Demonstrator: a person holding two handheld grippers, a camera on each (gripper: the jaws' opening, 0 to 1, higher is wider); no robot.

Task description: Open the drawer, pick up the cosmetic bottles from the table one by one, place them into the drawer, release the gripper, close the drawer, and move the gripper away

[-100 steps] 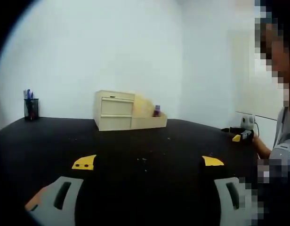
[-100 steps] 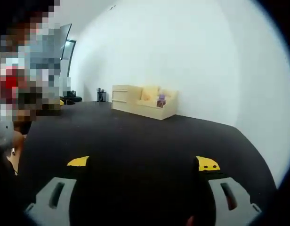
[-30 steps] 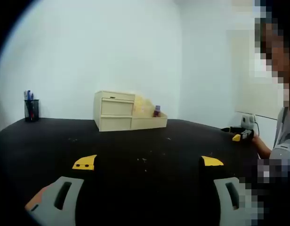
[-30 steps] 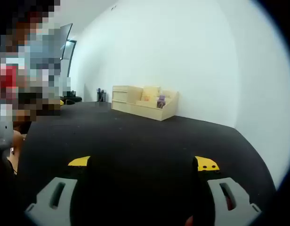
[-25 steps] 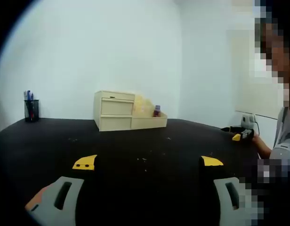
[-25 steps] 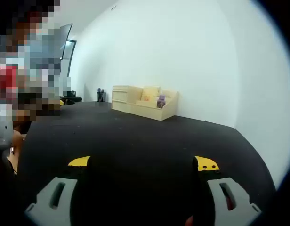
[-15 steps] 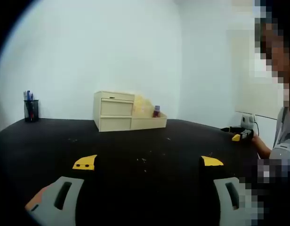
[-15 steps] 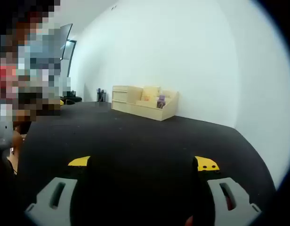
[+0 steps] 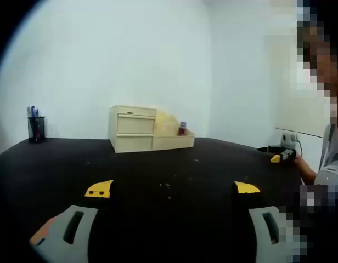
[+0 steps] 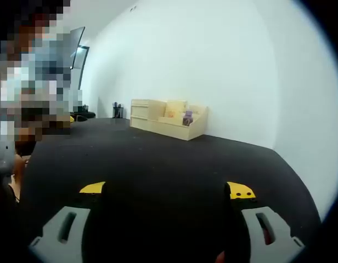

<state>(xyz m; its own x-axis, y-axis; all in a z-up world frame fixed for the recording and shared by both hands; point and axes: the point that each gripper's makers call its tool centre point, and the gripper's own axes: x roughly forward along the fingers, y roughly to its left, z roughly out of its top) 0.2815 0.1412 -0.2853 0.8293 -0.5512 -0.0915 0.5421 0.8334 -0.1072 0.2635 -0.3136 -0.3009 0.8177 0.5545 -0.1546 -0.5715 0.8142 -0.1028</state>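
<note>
Beside closed drawers [image 9: 133, 129], tray [image 9: 173, 142] holds bottle [image 9: 182, 129].

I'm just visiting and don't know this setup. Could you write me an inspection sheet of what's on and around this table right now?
Surface: black table, with a few pale specks on it.
Job's things: cream drawer unit at the far side, both drawers shut; an open tray adjoins it, with a small purple bottle standing in it.
Clutter: mesh pen cup with pens, at the far left in the left gripper view.
Grippers: left gripper open, holding nothing; right gripper open, holding nothing. Both are far from the drawer unit.
Cables: a thin cable by a small device near the table's right edge.
Surroundings: plain white walls; a person's sleeve at the right.
</note>
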